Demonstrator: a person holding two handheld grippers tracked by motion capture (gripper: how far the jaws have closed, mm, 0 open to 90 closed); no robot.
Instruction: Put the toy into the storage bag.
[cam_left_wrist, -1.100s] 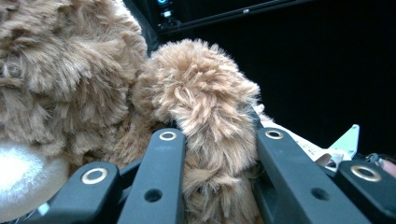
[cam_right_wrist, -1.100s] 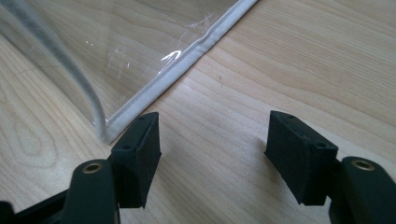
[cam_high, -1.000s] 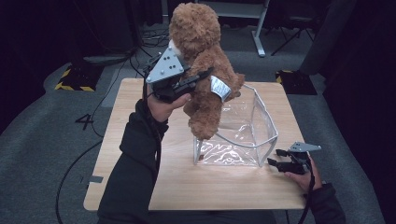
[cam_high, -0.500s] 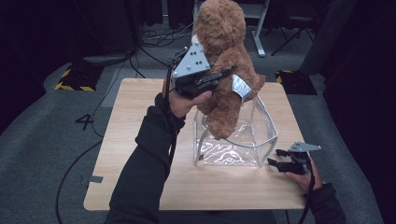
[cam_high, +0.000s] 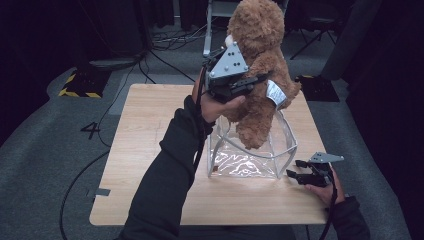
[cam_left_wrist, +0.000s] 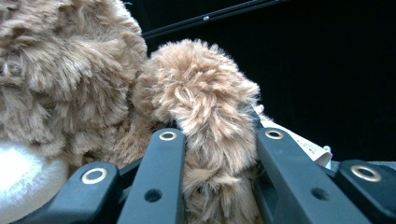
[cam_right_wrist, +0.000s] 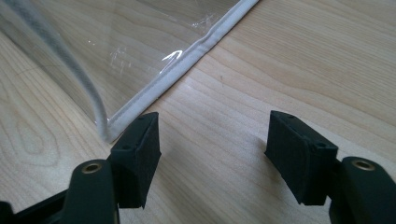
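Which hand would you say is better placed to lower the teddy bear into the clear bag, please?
Left. The left tool is already shut on the teddy bear, holding it right above the clear bag. The right tool rests open on the table beside the bag's corner, gripping nothing.

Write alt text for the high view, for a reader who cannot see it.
A person's left gripper holds a brown teddy bear by one limb above a clear plastic bag standing open on a wooden table. The right gripper, jaws open, rests on the table beside the bag's near right corner.
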